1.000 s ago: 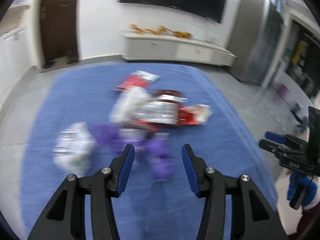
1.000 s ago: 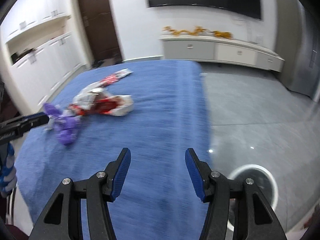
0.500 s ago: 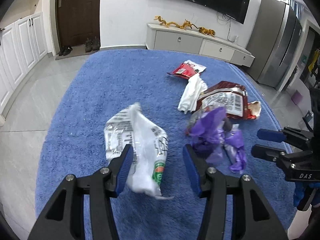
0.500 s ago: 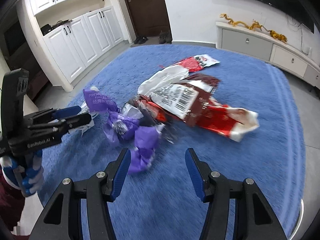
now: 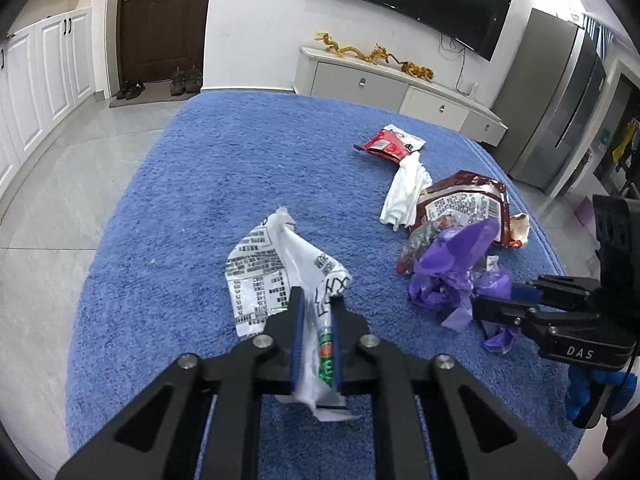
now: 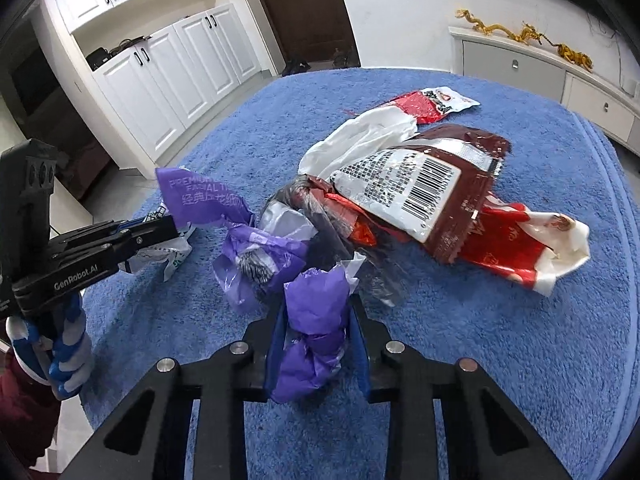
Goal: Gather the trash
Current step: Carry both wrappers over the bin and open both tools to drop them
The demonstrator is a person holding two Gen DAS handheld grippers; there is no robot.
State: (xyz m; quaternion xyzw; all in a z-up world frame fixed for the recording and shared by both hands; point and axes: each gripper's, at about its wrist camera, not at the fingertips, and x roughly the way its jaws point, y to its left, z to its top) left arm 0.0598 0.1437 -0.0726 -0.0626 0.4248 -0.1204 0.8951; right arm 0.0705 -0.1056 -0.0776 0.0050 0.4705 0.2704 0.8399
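Note:
On the blue plush surface lies a crumpled white printed wrapper. My left gripper is closing on its near end, and the pads pinch it. To the right a purple plastic wrapper lies bunched up. In the right wrist view my right gripper is closing around a fold of this purple wrapper, which fills the gap between the pads. Behind it lie a dark red barcode bag, a white scrap and a small red packet. The left gripper shows at the left there.
Grey tiled floor surrounds the blue surface. White cupboards and a brown door stand far left, with shoes on the floor. A low white cabinet sits under the wall TV. A blue-and-white gloved hand holds the left gripper.
Both grippers moved down and in over the trash. The left jaws went from wide around the white wrapper to pinching it. The right jaws narrowed onto the purple wrapper.

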